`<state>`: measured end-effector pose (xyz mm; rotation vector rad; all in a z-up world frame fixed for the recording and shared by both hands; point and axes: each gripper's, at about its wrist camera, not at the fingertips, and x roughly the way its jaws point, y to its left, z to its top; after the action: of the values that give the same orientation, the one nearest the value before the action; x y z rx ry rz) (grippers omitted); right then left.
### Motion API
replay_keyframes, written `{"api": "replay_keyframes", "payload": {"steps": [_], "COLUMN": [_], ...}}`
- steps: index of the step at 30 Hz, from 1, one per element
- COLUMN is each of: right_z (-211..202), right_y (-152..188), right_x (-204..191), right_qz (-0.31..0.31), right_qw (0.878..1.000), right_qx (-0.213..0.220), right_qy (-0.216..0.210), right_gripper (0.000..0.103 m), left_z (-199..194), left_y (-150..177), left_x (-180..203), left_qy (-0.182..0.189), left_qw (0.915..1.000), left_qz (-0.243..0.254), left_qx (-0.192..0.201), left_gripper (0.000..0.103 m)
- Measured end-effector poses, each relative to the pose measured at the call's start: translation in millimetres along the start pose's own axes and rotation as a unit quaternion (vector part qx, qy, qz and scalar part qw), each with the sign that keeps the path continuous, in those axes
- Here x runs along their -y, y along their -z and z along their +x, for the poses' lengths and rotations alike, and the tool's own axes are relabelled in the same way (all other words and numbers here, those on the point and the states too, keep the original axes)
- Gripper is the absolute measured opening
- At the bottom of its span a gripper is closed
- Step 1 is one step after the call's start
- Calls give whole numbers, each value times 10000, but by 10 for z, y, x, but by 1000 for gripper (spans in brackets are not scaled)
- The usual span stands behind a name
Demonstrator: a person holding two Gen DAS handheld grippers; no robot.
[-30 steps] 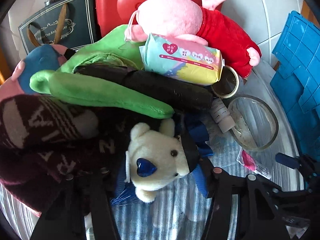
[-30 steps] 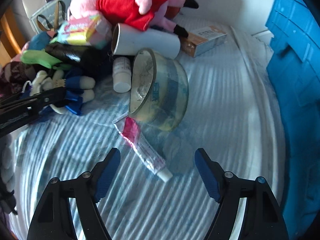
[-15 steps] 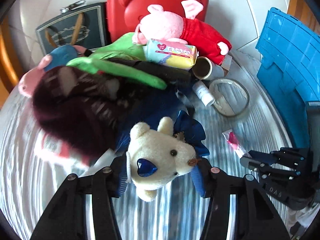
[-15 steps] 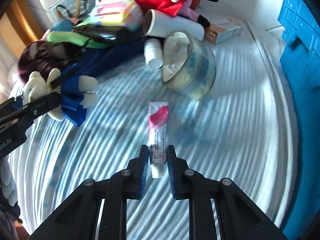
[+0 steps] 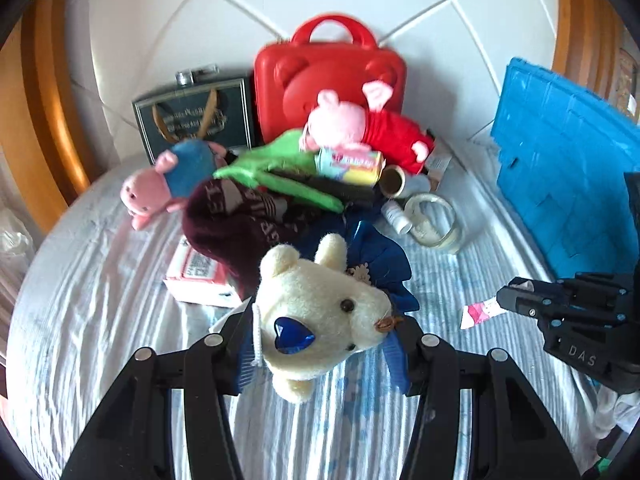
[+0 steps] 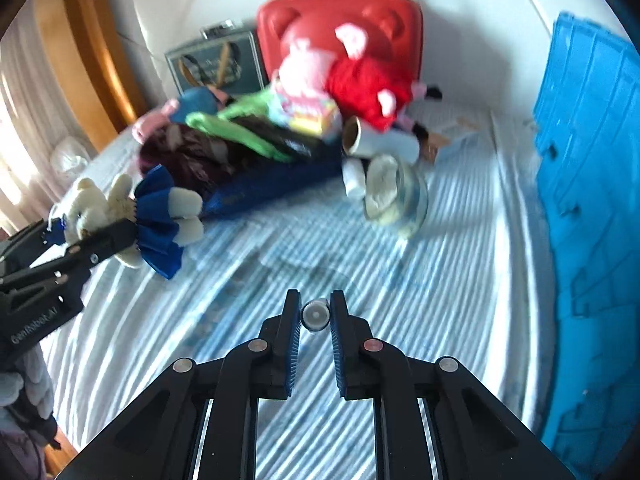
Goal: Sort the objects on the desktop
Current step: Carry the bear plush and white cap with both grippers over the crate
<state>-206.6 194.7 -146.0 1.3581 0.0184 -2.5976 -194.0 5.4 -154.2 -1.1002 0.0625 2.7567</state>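
We see bright daylight in both views, strongest from curtain at left edge of right wrist view. Left wrist view sharp at centre, teddy bear crisp. Right wrist view smeared by motion blur: toy pile and striped sheet streaked. Heavy fisheye bending at edges, black corners. Soft shadows on sheet. Glare on red case.

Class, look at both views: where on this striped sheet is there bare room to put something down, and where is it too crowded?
Bare striped sheet lies between the tape roll and the blue crate, and in front of the pile toward the cameras. It is crowded at the back, around the red case and pink pig toy.
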Motion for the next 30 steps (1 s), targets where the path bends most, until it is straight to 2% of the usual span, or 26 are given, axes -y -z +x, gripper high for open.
{"api": "replay_keyframes", "payload": {"steps": [6, 11, 15, 19, 24, 27, 30], "right_z": [-707, -1424, -2093, -2767, -3316, -3496, -3551], "right_y": [-123, -244, -280, -189, 44, 210, 350], "right_x": [-11, 88, 289, 606, 1090, 1475, 1872], "right_qz": [-46, 29, 175, 375, 654, 879, 1073], "right_qw": [9960, 9875, 9743, 9547, 9336, 9264, 9235], "right_qx": [881, 1545, 2174, 2778, 3135, 3115, 2955], "right_qy": [133, 319, 564, 998, 1608, 1925, 2196], "right_gripper": [14, 14, 14, 14, 14, 14, 14], "left_z": [-466, -840, -1141, -1406, -1657, -1762, -1813], "left_y": [-154, -382, -599, -797, -965, -1040, -1070], "left_x": [207, 563, 980, 1503, 2259, 2773, 3299], "left_qy": [138, 428, 738, 1091, 1483, 1705, 1851], "left_qw": [9982, 9927, 9841, 9735, 9607, 9554, 9533], "left_qz": [172, 343, 555, 772, 1112, 1310, 1554], "left_qx": [556, 1074, 1518, 1857, 2068, 2025, 1812], "left_gripper": [52, 52, 52, 52, 52, 52, 52]}}
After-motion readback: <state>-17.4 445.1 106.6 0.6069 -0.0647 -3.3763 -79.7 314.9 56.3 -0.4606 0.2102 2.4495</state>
